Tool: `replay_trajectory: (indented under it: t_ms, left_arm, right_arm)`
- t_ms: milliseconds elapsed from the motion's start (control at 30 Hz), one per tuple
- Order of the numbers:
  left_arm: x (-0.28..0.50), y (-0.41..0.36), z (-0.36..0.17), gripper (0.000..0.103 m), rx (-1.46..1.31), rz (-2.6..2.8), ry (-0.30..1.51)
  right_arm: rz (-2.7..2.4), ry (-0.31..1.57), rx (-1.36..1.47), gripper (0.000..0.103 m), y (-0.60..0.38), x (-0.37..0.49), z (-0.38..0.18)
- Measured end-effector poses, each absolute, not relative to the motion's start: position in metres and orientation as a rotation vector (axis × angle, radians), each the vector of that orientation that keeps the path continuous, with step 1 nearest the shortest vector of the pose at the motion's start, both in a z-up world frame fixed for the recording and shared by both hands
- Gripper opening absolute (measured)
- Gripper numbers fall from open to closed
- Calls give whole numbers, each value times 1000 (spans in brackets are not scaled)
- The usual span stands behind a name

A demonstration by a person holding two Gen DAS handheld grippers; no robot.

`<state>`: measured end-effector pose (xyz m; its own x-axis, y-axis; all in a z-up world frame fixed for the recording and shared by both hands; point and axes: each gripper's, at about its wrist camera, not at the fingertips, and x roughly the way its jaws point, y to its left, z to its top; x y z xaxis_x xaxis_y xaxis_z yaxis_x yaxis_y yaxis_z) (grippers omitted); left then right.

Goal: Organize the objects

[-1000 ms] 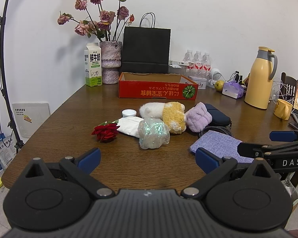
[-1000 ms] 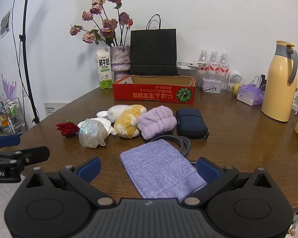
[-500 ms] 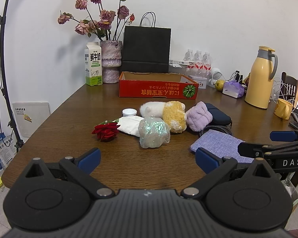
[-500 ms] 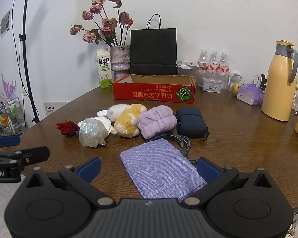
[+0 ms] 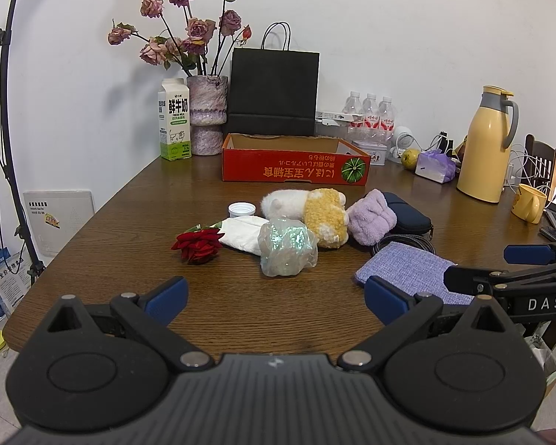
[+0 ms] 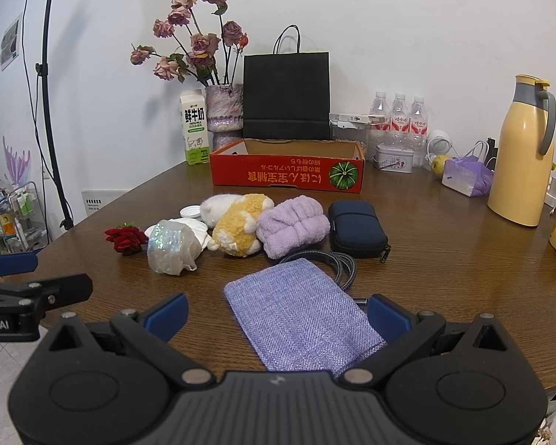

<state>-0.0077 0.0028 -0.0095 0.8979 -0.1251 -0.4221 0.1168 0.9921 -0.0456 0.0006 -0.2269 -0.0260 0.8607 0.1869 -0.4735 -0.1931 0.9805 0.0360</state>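
Both grippers hover at the near edge of the wooden table, jaws spread wide and holding nothing: the left gripper faces bare wood, while the right gripper has the lilac woven pouch lying flat between its blue fingertips, not touching them. Just beyond the pouch a braided cable curls beside a navy zip case. To its left, in a touching row, sit a rolled lilac towel, a yellow-and-white plush toy, a crumpled iridescent wrapper, a white cloth and a red rose, with a white cap behind. Farther back stands an open red cardboard box, empty as far as visible.
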Motion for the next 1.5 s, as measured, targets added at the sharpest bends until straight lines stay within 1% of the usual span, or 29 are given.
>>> replay_trajectory:
  t_ms: [267, 500, 700, 1233, 1333, 1500]
  left_arm:
    - [-6, 3, -12, 103, -14, -138, 443]
    - [16, 6, -26, 103, -6, -110, 476]
    - [36, 4, -32, 103, -6, -104, 503]
    - [62, 3, -44, 103, -9, -82, 558]
    - [64, 5, -45, 103, -13, -78, 562]
    - [64, 7, -46, 103, -20, -72, 565]
  right_arm:
    - [200, 505, -21, 103, -228, 5, -29]
    - [169, 582, -40, 103, -237, 33, -59]
    - [175, 610, -55, 103, -242, 50, -71]
    - [276, 638, -137, 103, -227, 80, -86]
    - [286, 623, -133, 102, -229, 79, -88]
    - [305, 608, -106, 90, -231, 72, -88]
